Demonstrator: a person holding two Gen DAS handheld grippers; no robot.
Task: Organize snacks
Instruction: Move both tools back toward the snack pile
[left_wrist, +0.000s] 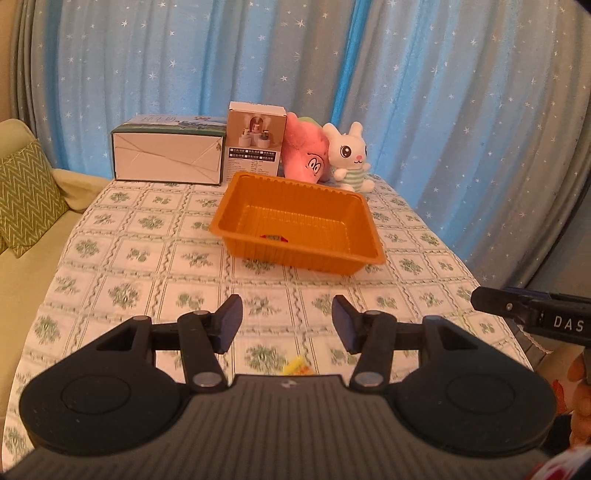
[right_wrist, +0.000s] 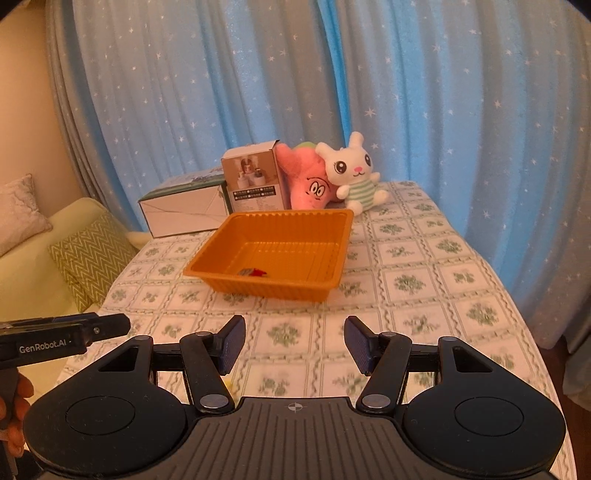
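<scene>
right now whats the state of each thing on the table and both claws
left claw: open, holds nothing
right claw: open, holds nothing
orange tray: upright, one small red packet inside
yellow snack: loose on the tablecloth
two boxes: closed
two plush toys: leaning behind the tray

Ahead of both tools: table (left_wrist: 110, 266) under a green-flowered checked cloth. Straight beyond the open fingers, orange tray (left_wrist: 295, 221) resting on it. Farther off, along the far edge: long white carton (left_wrist: 168, 155), upright small box (left_wrist: 255, 142) beside it, then pink plush (left_wrist: 306, 155) and white rabbit plush (left_wrist: 349, 157). Just below the left tool, small yellow-orange wrapper (left_wrist: 297, 367) on the cloth.
</scene>
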